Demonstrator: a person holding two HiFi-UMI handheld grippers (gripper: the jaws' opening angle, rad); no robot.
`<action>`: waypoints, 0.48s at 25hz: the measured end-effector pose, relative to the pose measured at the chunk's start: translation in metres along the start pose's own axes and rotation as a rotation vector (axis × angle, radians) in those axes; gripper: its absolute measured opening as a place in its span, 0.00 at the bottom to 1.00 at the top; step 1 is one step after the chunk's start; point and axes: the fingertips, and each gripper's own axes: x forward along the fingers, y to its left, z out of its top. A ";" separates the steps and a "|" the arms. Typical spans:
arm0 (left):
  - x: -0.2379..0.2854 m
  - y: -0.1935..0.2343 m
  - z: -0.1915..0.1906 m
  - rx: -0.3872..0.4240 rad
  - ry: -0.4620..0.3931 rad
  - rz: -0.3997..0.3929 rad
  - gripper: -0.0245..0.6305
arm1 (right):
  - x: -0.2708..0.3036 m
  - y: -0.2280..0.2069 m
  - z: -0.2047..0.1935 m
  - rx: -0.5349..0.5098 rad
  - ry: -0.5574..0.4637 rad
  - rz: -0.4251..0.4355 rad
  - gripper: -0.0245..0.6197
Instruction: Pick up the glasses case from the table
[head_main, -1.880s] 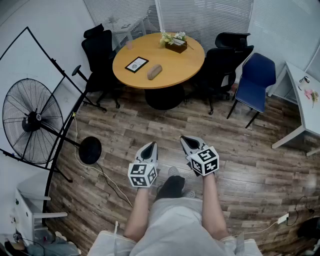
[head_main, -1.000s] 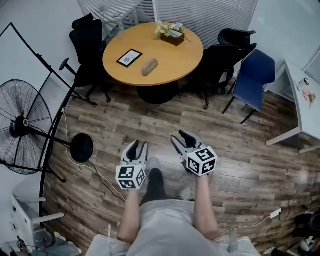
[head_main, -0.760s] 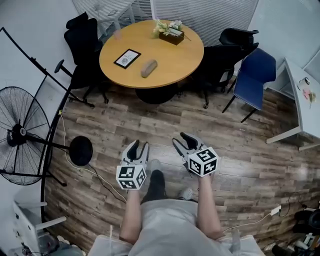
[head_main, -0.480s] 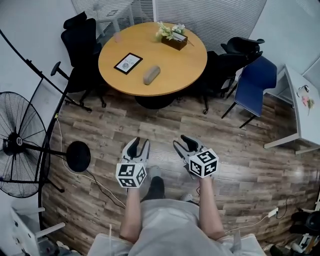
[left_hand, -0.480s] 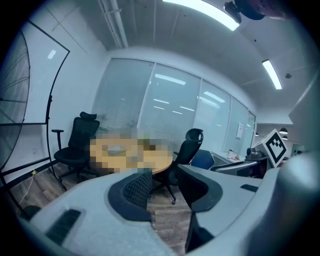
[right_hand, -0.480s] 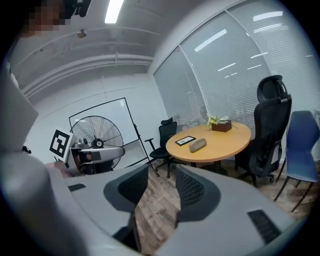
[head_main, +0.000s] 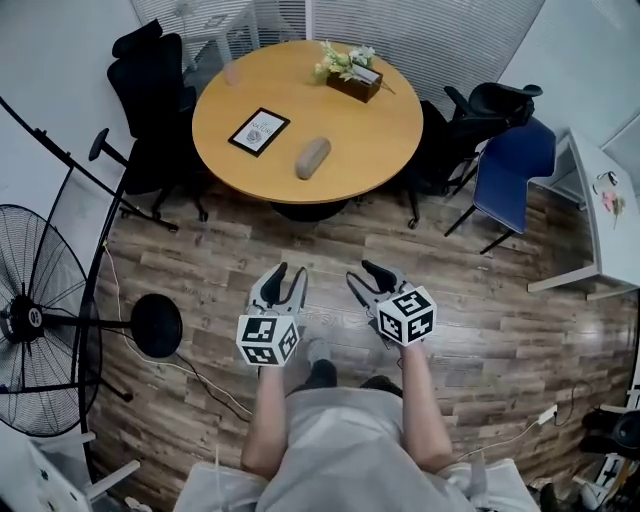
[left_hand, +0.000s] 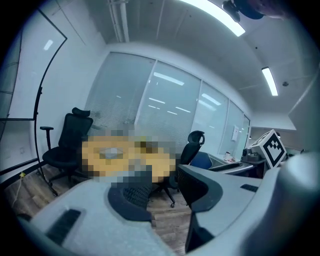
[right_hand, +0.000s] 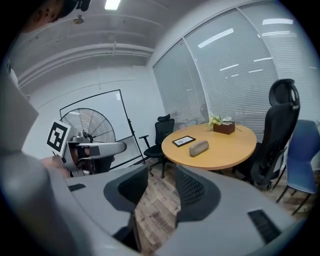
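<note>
The glasses case (head_main: 313, 158), a grey-beige oblong, lies near the front of the round wooden table (head_main: 370, 130). It also shows in the right gripper view as the glasses case (right_hand: 198, 148) on the table (right_hand: 230, 145). My left gripper (head_main: 289, 272) and right gripper (head_main: 368, 272) are held side by side over the wooden floor, well short of the table. Both point toward it. The left gripper (left_hand: 162, 192) is open with nothing between its jaws. The right gripper (right_hand: 161, 192) is open and empty too. In the left gripper view the table top is blurred out.
A framed picture (head_main: 259, 131) and a flower box (head_main: 357, 82) share the table. Black office chairs (head_main: 150, 110) and a blue chair (head_main: 512, 165) ring it. A standing fan (head_main: 40, 330) with its round base (head_main: 156, 325) is at the left, a white desk (head_main: 605, 215) at the right.
The person has walked toward the table, and both grippers have come nearer to it. The case looks larger and closer. Both grippers' jaws remain apart.
</note>
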 end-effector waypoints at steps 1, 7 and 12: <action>0.001 0.005 0.002 0.001 0.002 -0.009 0.26 | 0.005 0.002 0.003 0.003 -0.004 -0.008 0.30; 0.003 0.026 0.015 0.005 -0.010 -0.013 0.26 | 0.023 0.000 0.016 -0.033 -0.004 -0.028 0.30; 0.006 0.042 0.014 0.004 0.006 -0.008 0.26 | 0.037 -0.005 0.010 0.012 0.001 -0.034 0.30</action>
